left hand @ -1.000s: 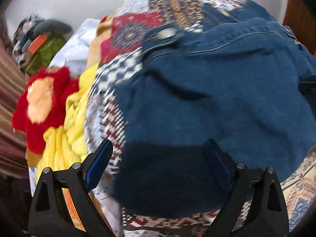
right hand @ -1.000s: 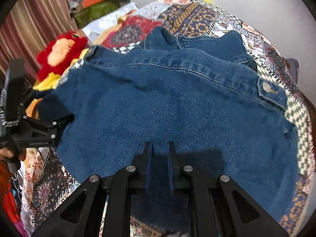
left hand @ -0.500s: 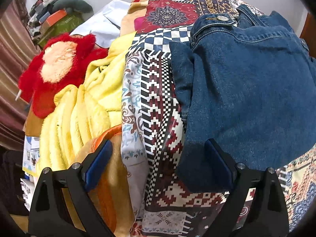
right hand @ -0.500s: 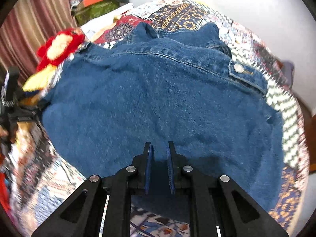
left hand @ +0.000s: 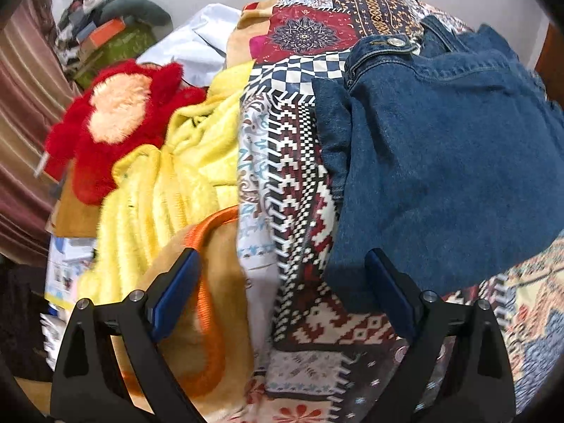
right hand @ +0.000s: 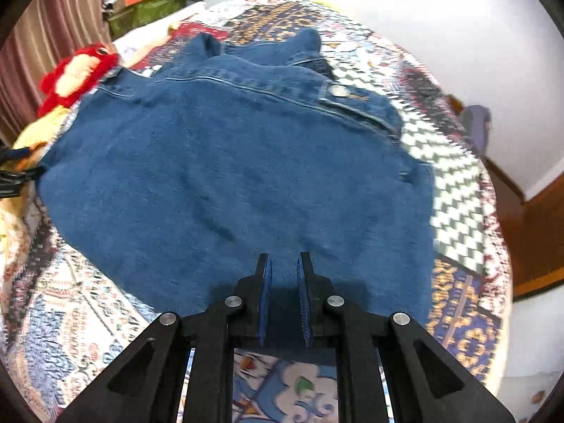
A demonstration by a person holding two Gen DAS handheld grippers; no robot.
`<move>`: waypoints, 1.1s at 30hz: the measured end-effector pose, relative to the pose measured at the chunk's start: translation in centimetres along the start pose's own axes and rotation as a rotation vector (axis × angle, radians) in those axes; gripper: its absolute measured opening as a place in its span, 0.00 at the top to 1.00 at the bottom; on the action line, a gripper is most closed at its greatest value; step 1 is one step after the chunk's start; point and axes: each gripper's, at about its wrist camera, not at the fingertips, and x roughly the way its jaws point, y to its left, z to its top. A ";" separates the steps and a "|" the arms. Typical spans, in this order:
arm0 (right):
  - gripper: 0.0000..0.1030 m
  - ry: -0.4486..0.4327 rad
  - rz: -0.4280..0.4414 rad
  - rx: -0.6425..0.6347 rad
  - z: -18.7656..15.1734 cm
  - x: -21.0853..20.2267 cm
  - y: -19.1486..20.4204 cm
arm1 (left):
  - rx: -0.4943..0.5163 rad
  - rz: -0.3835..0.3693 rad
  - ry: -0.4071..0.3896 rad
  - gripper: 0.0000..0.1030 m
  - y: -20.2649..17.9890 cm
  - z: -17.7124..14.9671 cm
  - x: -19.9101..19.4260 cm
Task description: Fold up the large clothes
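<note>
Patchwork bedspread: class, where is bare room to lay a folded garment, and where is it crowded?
Free: the patchwork bedspread right of the denim jacket, and its near-left corner. Crowded: the yellow blanket and red plush toy on the jacket's left.

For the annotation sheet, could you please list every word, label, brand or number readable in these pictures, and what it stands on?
None can be read.
The printed sheets beside the yellow blanket are too blurred.
The denim jacket button is too small to tell.
</note>
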 end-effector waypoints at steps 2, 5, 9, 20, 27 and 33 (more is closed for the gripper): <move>0.90 0.002 -0.067 -0.028 -0.4 -0.2 0.1 | 0.004 0.000 0.000 0.08 0.1 -0.3 0.0; 0.90 0.003 -0.062 -0.020 -0.7 -0.5 -0.4 | -0.005 0.000 0.000 0.08 0.2 -0.5 -0.2; 0.90 0.013 -0.278 -0.030 -1.4 -0.8 -1.1 | 0.002 0.014 -0.001 0.08 0.3 -0.9 -0.6; 0.90 0.151 -0.253 0.174 -5.8 0.0 -8.6 | -0.093 0.084 -0.027 0.08 3.2 -2.2 -2.8; 0.90 -0.005 -0.115 0.234 -3.7 -4.6 -7.3 | -0.252 -0.117 -0.103 0.08 2.2 -2.5 -6.3; 0.90 -0.084 -0.052 0.147 -1.0 -6.0 -2.6 | -0.344 -0.373 -0.063 0.08 -1.3 -2.5 -5.1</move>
